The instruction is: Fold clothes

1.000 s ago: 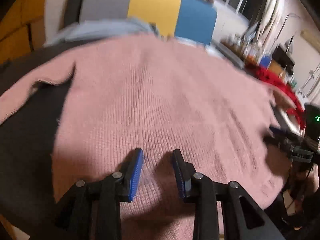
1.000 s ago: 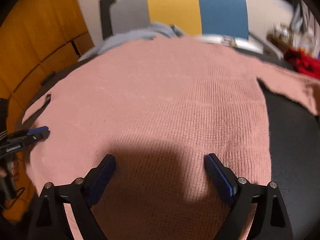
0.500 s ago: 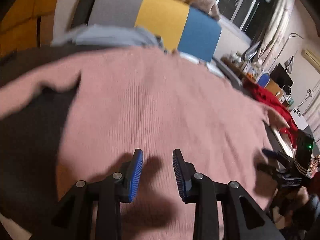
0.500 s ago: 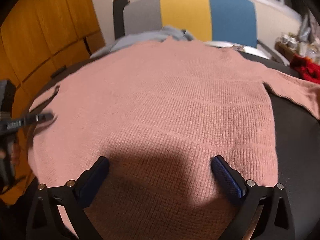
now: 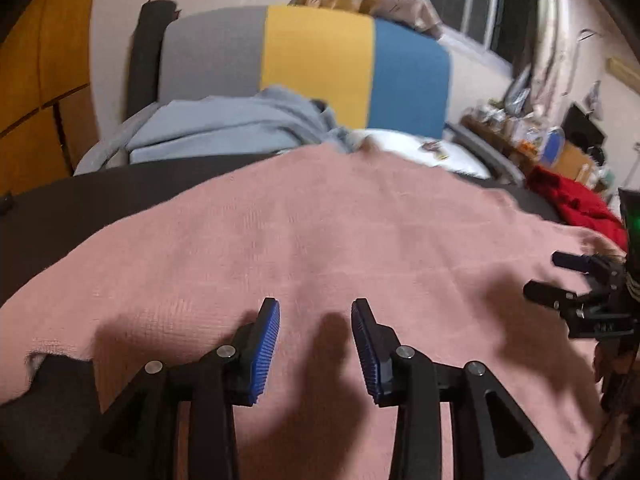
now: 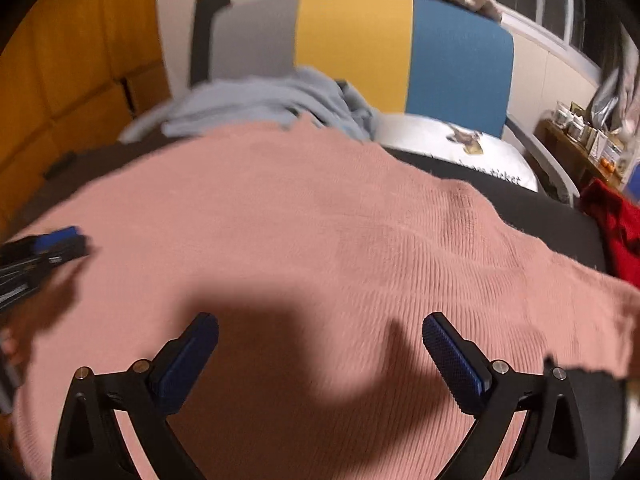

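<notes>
A pink knit sweater [image 5: 320, 240] lies spread flat over a dark table [image 5: 100, 192], with one sleeve running off to the left and the other [image 6: 580, 280] to the right. My left gripper [image 5: 316, 312] hovers over the sweater's body with its jaws opening and nothing between them. My right gripper [image 6: 320, 328] hangs wide open above the sweater [image 6: 300, 220], empty too. The right gripper [image 5: 560, 276] shows at the right edge of the left wrist view. In the right wrist view the left gripper [image 6: 60, 240] shows blurred at the left edge.
A chair [image 5: 320, 56] with grey, yellow and blue panels stands behind the table, with a light blue garment [image 5: 224, 124] and a white cushion [image 6: 460, 148] on it. A red garment [image 5: 580, 204] lies at the right. Orange cabinets [image 6: 80, 60] are at the left, cluttered shelves [image 5: 520, 128] at the back right.
Both grippers have travelled forward over the sweater toward the chair, from near its hem to up by the sleeves. The left gripper's jaws stand a little wider than before.
</notes>
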`<state>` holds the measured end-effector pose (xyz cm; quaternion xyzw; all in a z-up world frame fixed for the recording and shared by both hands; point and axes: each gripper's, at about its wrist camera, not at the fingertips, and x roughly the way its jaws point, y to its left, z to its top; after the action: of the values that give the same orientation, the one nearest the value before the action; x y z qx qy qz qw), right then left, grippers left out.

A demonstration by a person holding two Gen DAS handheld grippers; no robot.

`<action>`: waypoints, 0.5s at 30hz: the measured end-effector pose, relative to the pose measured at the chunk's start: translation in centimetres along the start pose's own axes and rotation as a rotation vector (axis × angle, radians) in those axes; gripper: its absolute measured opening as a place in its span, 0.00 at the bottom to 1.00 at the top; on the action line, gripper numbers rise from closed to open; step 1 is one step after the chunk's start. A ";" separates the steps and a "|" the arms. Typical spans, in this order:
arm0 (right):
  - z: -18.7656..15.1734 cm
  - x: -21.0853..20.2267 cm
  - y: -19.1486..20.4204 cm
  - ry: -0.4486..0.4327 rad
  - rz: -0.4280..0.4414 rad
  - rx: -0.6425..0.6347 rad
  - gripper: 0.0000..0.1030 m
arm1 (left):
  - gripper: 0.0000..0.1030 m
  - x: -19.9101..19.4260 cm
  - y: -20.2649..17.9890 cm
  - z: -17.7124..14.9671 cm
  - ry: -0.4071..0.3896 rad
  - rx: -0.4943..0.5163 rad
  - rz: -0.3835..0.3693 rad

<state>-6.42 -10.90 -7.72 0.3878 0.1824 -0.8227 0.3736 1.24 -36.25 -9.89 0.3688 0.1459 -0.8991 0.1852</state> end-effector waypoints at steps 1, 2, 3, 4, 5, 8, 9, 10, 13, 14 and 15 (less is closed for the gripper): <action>0.2 0.9 -0.4 0.021 -0.008 0.006 1.00 | 0.37 0.5 0.5 -0.2 0.020 -0.026 -0.008; 0.3 1.8 -0.9 0.040 -0.013 0.015 1.00 | 0.37 0.9 1.0 -0.4 0.034 -0.055 -0.020; 0.2 2.3 -1.5 0.050 -0.004 0.033 1.00 | 0.37 1.2 1.5 -0.6 0.048 -0.084 -0.031; 0.0 2.5 -2.0 0.049 0.014 0.055 1.00 | 0.37 1.3 1.9 -0.8 0.051 -0.108 -0.049; -0.2 2.5 -2.5 0.046 0.028 0.075 1.00 | 0.37 1.3 2.2 -0.9 0.046 -0.124 -0.062; -0.8 2.3 -3.1 0.047 0.041 0.089 1.00 | 0.37 0.9 2.2 -1.5 0.047 -0.125 -0.045; -1.0 2.2 -3.2 0.049 0.044 0.084 1.00 | 0.37 0.8 2.0 -1.7 0.048 -0.116 -0.030; -1.2 2.1 -3.2 0.051 0.047 0.080 1.00 | 0.37 0.6 1.8 -2.0 0.048 -0.104 -0.013; -1.8 2.1 -3.5 0.045 0.060 0.086 1.00 | 0.37 0.3 1.5 -2.3 0.048 -0.093 0.011; -1.9 2.0 -3.5 0.043 0.065 0.091 1.00 | 0.37 0.3 1.4 -2.4 0.049 -0.095 0.015; -2.0 2.0 -3.6 0.041 0.068 0.094 1.00 | 0.37 0.3 1.3 -2.3 0.052 -0.094 0.021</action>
<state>-9.02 -8.33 -10.47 0.4279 0.1379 -0.8090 0.3787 3.05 -36.58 -11.81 0.3844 0.1891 -0.8794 0.2078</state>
